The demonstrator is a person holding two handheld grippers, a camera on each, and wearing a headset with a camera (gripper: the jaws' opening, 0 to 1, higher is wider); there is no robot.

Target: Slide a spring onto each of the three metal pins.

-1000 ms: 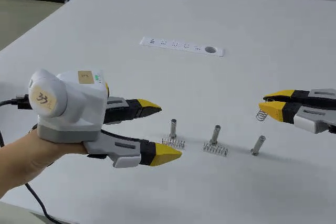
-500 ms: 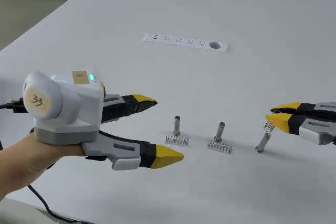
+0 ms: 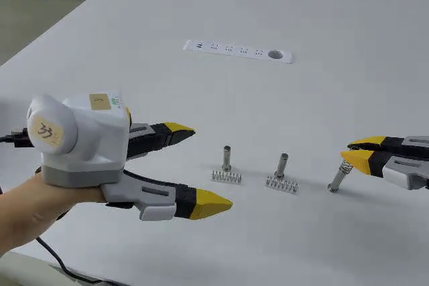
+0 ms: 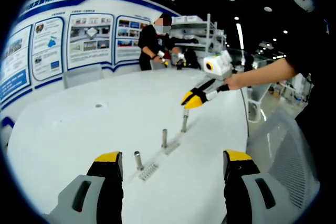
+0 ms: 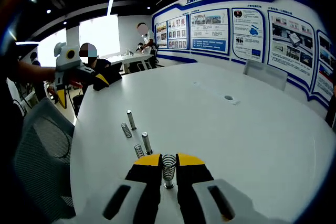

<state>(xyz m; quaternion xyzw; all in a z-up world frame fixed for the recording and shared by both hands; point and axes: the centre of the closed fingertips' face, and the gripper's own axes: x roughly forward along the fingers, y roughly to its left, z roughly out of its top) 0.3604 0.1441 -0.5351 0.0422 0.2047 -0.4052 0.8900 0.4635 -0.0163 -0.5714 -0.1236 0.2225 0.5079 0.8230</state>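
Three metal pins stand in a row on the white table: left pin [image 3: 226,157], middle pin [image 3: 282,164], right pin [image 3: 336,181]. A loose spring [image 3: 226,177] lies at the left pin's foot and another spring [image 3: 282,184] at the middle pin's. My right gripper [image 3: 346,151] is shut on a third spring [image 3: 346,165], which meets the top of the leaning right pin. In the right gripper view that spring [image 5: 168,167] sits upright between the yellow fingertips. My left gripper [image 3: 213,165] hangs open near the left pin, nothing between its jaws.
A white power strip [image 3: 238,52] lies further back on the table [image 3: 134,45]. A black cable [image 3: 47,252] trails from the left gripper over the near edge. A mesh chair [image 5: 42,150] stands beside the table, and people [image 4: 152,43] stand at a far bench.
The right gripper has come down and leftward with its spring, from above the table beside the right pin onto that pin's top. The left gripper has barely moved.
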